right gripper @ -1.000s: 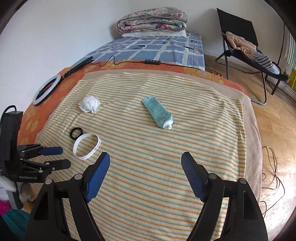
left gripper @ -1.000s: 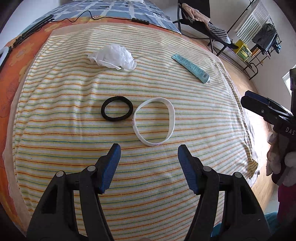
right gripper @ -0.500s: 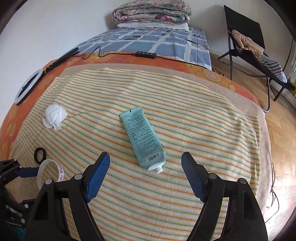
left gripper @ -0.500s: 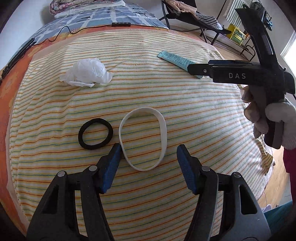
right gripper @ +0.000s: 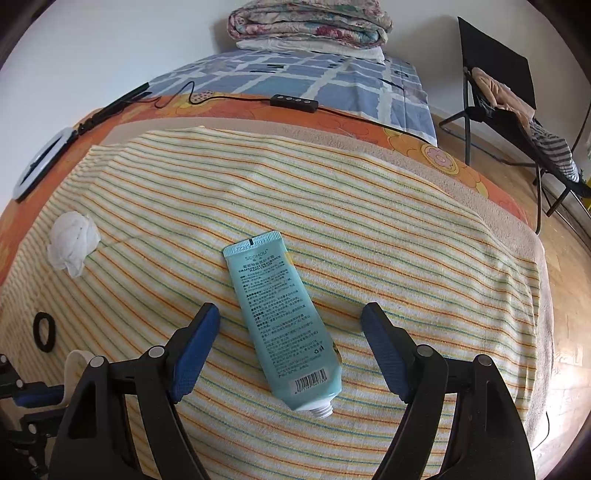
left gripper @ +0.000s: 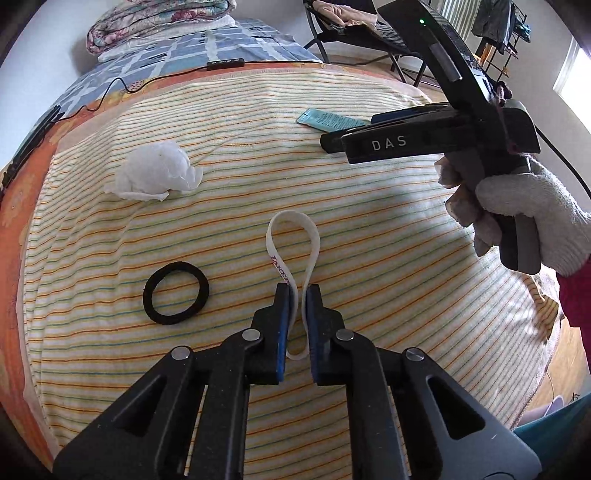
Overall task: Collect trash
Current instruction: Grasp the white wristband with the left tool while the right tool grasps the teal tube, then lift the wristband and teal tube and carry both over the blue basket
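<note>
On the striped towel (left gripper: 388, 258) my left gripper (left gripper: 298, 291) is closing, and its blue pads pinch a white rubber band (left gripper: 291, 215) into a narrow loop. A black hair tie (left gripper: 177, 267) lies just left of it, with a crumpled white tissue (left gripper: 155, 173) farther back. My right gripper (right gripper: 291, 310) stands open over a teal cream tube (right gripper: 284, 332) without a cap, one finger on each side and not touching it. The right wrist view also shows the tissue (right gripper: 72, 245) and the hair tie (right gripper: 44, 314) at the left.
A gloved hand (left gripper: 524, 214) holds the right gripper's handle at the right. Behind the towel run a black cable with a controller (right gripper: 293, 100) and a ring light (right gripper: 40, 162). Folded quilts (right gripper: 306, 22) lie at the back; a black chair (right gripper: 498, 85) with clothes stands right.
My left jaws have shut on the white band, squeezing it from a round ring into a thin loop. The right gripper has moved down and forward, so the tube now lies between its fingers.
</note>
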A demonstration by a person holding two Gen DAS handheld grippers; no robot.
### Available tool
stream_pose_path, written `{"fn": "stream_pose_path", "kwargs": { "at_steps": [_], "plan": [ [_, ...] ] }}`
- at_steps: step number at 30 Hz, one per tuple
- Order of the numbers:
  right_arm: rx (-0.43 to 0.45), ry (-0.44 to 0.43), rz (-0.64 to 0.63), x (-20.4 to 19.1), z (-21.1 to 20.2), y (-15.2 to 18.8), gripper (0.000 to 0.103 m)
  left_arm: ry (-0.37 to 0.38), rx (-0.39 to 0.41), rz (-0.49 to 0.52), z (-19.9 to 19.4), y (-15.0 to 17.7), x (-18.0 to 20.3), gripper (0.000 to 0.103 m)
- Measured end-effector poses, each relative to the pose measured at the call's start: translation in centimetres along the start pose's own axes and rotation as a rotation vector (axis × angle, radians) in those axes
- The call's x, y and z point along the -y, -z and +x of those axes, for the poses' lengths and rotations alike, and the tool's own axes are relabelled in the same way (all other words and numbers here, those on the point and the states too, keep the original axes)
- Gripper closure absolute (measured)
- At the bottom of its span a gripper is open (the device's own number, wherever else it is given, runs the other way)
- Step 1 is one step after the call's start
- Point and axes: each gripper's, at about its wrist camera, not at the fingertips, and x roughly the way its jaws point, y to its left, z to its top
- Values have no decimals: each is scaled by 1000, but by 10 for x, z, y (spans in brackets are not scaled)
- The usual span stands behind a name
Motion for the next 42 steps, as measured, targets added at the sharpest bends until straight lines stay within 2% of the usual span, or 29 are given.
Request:
{"fn": "stream_pose_path", "kwargs": {
  "at_steps": [2,3,5,7,8,9,17,26,42],
  "plan": [
    [-3,1,-1,-1,1,-2,25,1,3,1,-1,0,0,97],
    [-3,-2,0,-1,1,-2,29,2,4,0,-1,0,0,97],
    [-5,-11,3,-1,-1,-1,40,2,7,-3,-2,1,-1,98],
    [-9,-14,4,-2,-3,0,58,-1,10,-1,-4,2,0,98],
    [-12,-15,4,-2,-5,0,62,-4,12,0,-6,3,0,98],
    [-15,-18,3,-2,-6,0,70,-5,15,1,-7,3,0,98],
    [-3,-20,17,-6,-22,8,71,-10,43,-11,-24,4,-1,98],
    [45,-27,-11,-26,-69,24,71,-18,70,-31,-49,11,-1,98],
    [65,-115,-19,-67,-154,95,71,-29,100,-75,-107,57,0,98]
  ]
}}
